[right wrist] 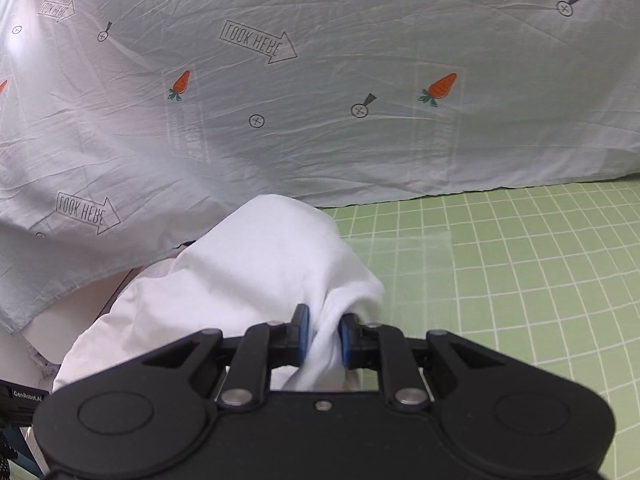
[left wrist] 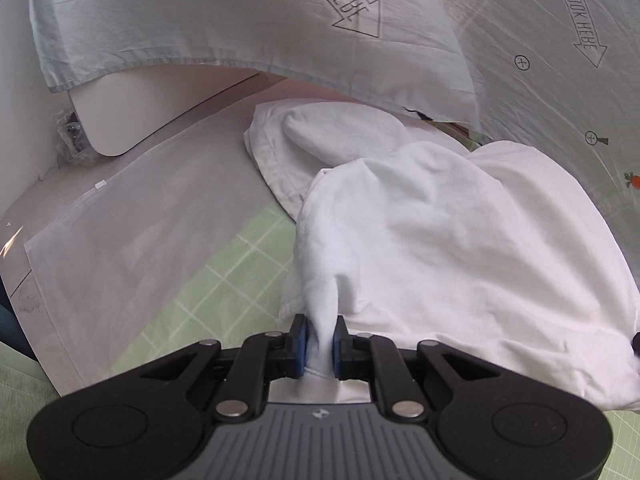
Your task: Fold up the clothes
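Note:
A white garment (left wrist: 432, 240) lies bunched on the green grid mat (left wrist: 208, 292). My left gripper (left wrist: 321, 344) is shut on a pinched fold at its near edge. The same white garment (right wrist: 256, 272) shows in the right wrist view, humped up in front of my right gripper (right wrist: 323, 336), which is shut on another fold of it. Both grippers hold the cloth a little above the mat. A further part of the garment (left wrist: 328, 140) lies crumpled behind.
A pale blue sheet (right wrist: 320, 100) printed with carrots and "LOOK HERE" arrows hangs behind the mat and also shows in the left wrist view (left wrist: 240, 20). A clear plastic bag (left wrist: 120, 232) lies left on the mat. The green mat (right wrist: 520, 280) extends right.

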`<act>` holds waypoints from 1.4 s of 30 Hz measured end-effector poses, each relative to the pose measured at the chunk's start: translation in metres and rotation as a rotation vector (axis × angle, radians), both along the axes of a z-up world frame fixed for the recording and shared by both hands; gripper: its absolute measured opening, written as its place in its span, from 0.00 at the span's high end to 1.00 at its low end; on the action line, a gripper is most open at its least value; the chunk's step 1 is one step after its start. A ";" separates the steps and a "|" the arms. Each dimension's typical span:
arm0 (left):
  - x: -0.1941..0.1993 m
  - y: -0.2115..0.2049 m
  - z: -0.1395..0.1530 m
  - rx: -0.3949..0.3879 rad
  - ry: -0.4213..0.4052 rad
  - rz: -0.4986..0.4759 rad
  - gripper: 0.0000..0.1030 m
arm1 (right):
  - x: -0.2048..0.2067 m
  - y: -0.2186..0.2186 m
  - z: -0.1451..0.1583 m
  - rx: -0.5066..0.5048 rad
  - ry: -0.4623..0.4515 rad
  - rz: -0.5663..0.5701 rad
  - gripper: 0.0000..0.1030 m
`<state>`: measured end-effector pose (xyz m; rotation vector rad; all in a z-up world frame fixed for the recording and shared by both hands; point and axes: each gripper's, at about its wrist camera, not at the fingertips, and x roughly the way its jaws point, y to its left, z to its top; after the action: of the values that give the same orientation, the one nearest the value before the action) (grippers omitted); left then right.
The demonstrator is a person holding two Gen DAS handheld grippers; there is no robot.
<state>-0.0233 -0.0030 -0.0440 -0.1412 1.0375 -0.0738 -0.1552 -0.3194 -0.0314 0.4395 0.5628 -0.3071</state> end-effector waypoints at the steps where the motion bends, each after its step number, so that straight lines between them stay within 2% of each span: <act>1: -0.006 -0.005 -0.001 -0.004 0.004 -0.007 0.87 | -0.010 -0.005 -0.001 0.002 0.000 -0.014 0.85; 9: -0.033 -0.075 0.003 -0.028 -0.003 -0.130 0.87 | -0.077 -0.048 0.001 -0.032 -0.020 -0.132 0.85; 15: -0.047 -0.124 0.002 -0.015 -0.011 -0.232 0.86 | -0.107 -0.090 -0.013 0.046 0.044 -0.238 0.80; 17: -0.048 -0.125 -0.001 -0.003 0.000 -0.234 0.86 | -0.114 -0.098 -0.022 0.088 0.078 -0.257 0.75; 20: -0.046 -0.117 -0.006 -0.002 0.016 -0.215 0.85 | -0.120 -0.101 -0.030 0.129 0.076 -0.269 0.64; 26: -0.037 -0.092 -0.011 -0.033 0.048 -0.151 0.82 | -0.107 -0.104 -0.050 0.244 0.120 -0.276 0.49; 28: -0.037 -0.089 -0.009 -0.023 0.033 -0.155 0.83 | -0.099 -0.104 -0.055 0.262 0.132 -0.280 0.40; 30: -0.035 -0.084 -0.007 -0.036 0.028 -0.171 0.80 | -0.094 -0.104 -0.059 0.285 0.131 -0.292 0.33; 31: -0.033 -0.083 -0.008 -0.045 0.031 -0.179 0.75 | -0.092 -0.106 -0.062 0.309 0.130 -0.306 0.28; 34: -0.026 -0.085 -0.014 -0.050 0.053 -0.211 0.68 | -0.088 -0.111 -0.071 0.356 0.150 -0.361 0.27; 36: -0.021 -0.088 -0.020 -0.034 0.071 -0.227 0.66 | -0.088 -0.113 -0.070 0.352 0.156 -0.371 0.26; 38: -0.017 -0.090 -0.028 -0.005 0.089 -0.231 0.58 | -0.089 -0.115 -0.068 0.343 0.160 -0.380 0.26; 42: -0.012 -0.086 -0.043 0.047 0.124 -0.208 0.48 | -0.105 -0.116 -0.062 0.317 0.143 -0.404 0.25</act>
<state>-0.0350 -0.0889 -0.0869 0.0057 1.1750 -0.2309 -0.2600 -0.4358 -0.0935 0.8460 0.6648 -0.6437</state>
